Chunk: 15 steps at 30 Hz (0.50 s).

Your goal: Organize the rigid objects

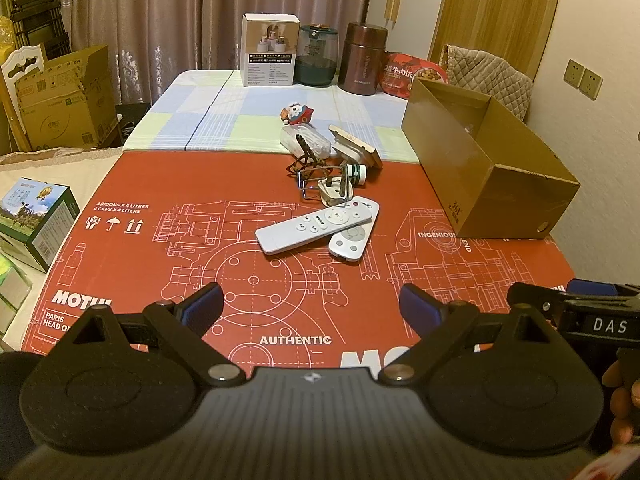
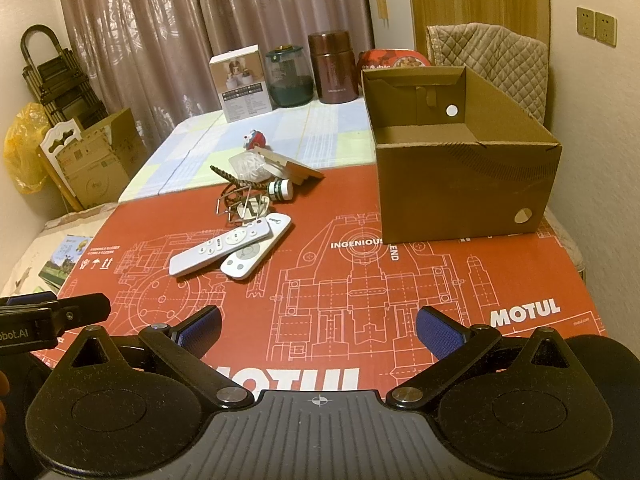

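Both grippers hover low over the near edge of a red printed mat (image 1: pixel 160 240) w/ white machine drawings and "MOTUL" lettering, which covers the front part of the table; a pale checked cloth (image 1: pixel 224 120) covers the rest behind it. Left gripper (image 1: pixel 311 308) has its blue-padded jaws spread wide, nothing btwn them, only mat below. Right gripper (image 2: pixel 319 330) likewise: jaws wide apart, empty. Each one shows at the edge of the other's view, side by side. The things to sort lie in a loose cluster mid-table, well ahead of both grippers: a long white remote (image 1: pixel 316 226) lying across a shorter rounded white remote (image 1: pixel 350 242), touching it; just behind them a white plug (image 1: pixel 336 194) tangled w/ a bent wire clip (image 1: pixel 320 184); a small white bottle w/ green bands (image 1: pixel 357 173) on its side next to that; a dark braided cord (image 1: pixel 305 156) over a clear plastic piece (image 1: pixel 306 140); a flat tan-edged box (image 1: pixel 356 146) tilted beside it; a small red-and-white figurine (image 1: pixel 298 114) farther back on the cloth. An open brown cardboard box (image 2: pixel 464 200) stands on the right of the table, apart from the cluster, and looks empty inside. Along the far edge: a white product carton (image 1: pixel 271 50), a dark green jar (image 1: pixel 318 56), a brown flask (image 1: pixel 363 58), a red food pack (image 1: pixel 408 74).
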Tool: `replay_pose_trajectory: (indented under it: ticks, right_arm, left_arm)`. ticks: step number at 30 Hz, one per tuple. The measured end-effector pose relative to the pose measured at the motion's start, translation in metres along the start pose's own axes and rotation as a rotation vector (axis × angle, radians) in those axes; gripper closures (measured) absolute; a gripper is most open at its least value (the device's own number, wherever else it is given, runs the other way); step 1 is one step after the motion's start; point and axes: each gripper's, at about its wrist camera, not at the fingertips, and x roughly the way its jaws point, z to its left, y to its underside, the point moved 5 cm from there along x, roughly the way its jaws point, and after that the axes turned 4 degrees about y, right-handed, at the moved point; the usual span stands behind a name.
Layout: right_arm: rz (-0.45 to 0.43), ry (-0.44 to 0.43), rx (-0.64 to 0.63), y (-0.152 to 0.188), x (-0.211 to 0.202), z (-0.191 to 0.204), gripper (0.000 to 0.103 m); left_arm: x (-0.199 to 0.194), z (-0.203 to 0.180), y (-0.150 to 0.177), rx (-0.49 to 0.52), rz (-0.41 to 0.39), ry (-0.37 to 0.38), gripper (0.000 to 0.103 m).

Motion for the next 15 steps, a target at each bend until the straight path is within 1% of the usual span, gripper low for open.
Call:
replay_pose_trajectory:
  ticks: [6,10,12,15]
  right_arm:
    - [0.001,-0.001,-0.001,0.002,0.002,0.000,0.002]
    - [0.002,-0.003,0.000,0.002,0.010,0.001,0.002]
    - [0.005,-0.004,-0.003,0.000,0.016,0.003,0.002]
    - [0.005,-0.012,-0.010,-0.003,0.028,0.006,0.002]
  left_arm:
    - [0.003,-0.001,-0.001,0.007,0.000,0.010,0.012]
    - [0.009,0.004,-0.009,0.043,0.002,0.008,0.012]
    - [0.016,0.008,-0.016,0.073,0.007,0.012,0.012]
    - [0.028,0.011,-0.027,0.163,0.023,0.019,0.012]
